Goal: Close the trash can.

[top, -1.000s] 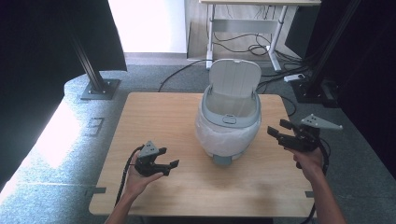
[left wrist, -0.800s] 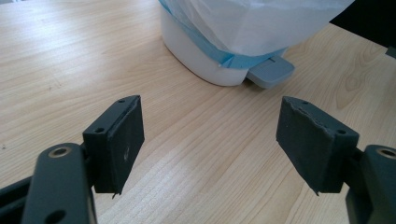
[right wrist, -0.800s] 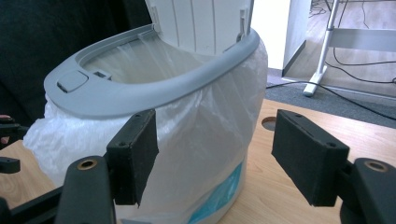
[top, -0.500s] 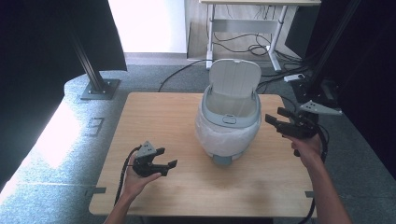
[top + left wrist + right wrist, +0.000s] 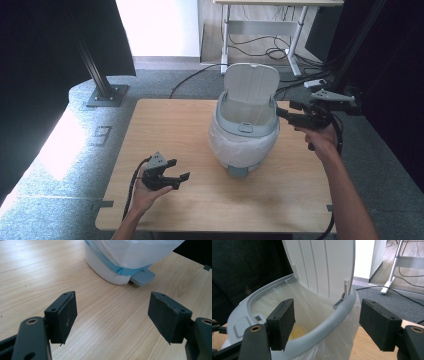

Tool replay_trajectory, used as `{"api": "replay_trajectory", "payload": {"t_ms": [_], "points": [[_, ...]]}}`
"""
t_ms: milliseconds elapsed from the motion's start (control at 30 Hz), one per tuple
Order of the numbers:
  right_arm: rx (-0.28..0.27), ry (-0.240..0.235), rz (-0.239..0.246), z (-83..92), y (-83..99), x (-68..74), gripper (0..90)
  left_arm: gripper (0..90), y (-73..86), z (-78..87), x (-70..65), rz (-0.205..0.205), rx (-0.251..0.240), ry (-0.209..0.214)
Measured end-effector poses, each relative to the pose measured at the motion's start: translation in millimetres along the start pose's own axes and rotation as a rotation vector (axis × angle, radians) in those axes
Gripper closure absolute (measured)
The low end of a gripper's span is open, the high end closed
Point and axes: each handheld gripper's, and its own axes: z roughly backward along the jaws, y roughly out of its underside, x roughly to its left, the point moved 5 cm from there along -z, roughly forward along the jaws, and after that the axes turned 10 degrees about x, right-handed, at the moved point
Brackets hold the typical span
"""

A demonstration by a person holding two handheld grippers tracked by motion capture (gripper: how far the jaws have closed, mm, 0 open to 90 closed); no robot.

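The small lidded bin (image 5: 245,135) is sitting mid-table w/ its lid (image 5: 250,90) standing up and a white liner bag (image 5: 240,147) folded over the rim. The right gripper (image 5: 284,114) is hovering at the rim's right side near the lid hinge, jaws apart and just widening w/ nothing between them, prob. to catch the lid and swing it down. The left gripper (image 5: 180,180) is resting low on the wooden table (image 5: 170,125), well apart from the bin, jaws apart and empty, aiming at the foot pedal (image 5: 143,278), seemingly on standby.
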Motion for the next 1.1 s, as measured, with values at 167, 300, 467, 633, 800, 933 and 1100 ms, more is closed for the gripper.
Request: {"api": "replay_trajectory", "payload": {"t_ms": [167,300,467,633,800,933,1100], "points": [[0.017,-0.008,0.002,-13.3,-10.3,-3.6,27.1,23.1,0.2,0.6,0.1,0.002,-0.001,0.002],[0.014,-0.013,-0.003,-22.9,-15.5,-4.1,26.9,23.1,0.6,0.6,1.0,0.002,0.000,0.001],[0.023,-0.010,-0.011,-29.9,-18.6,-5.9,26.3,23.1,0.6,1.7,1.0,0.002,-0.001,0.004],[0.020,-0.007,-0.018,-34.7,-25.1,-9.4,25.5,23.1,0.4,1.8,1.5,0.005,-0.002,0.006],[0.016,0.000,-0.015,-42.6,-38.1,-12.6,24.1,23.1,1.3,1.1,2.2,0.007,0.003,0.008],[-0.010,-0.022,-0.033,-46.4,-54.8,-14.0,22.4,23.1,1.8,2.5,4.9,0.013,0.001,0.006],[-0.031,-0.048,-0.034,-48.9,-71.5,-10.3,22.0,23.0,3.8,3.9,9.1,0.032,0.001,0.006]]}}
